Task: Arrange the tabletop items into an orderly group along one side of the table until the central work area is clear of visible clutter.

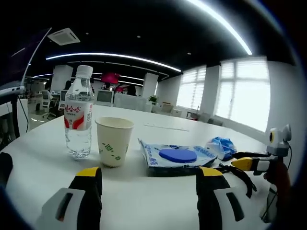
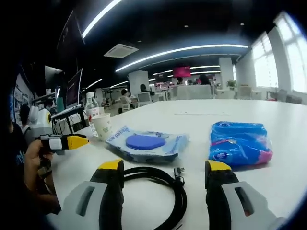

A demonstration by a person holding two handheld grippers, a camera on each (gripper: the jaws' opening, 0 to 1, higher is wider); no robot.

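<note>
While both my grippers hang wide apart and hold nothing | right gripper (image 2: 163,179) straddles black cable (image 2: 160,191) | left gripper (image 1: 148,184) faces paper cup (image 1: 114,141), water bottle (image 1: 79,115), blue pouch (image 1: 175,155), tissue pack (image 2: 240,143) | desk (image 1: 158,206) centre cluttered; I judge grouping barely begun.

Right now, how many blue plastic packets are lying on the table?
2. One flat packet with a blue disc lies beside the paper cup; a puffier blue pack sits apart, beyond the black cable.
</note>
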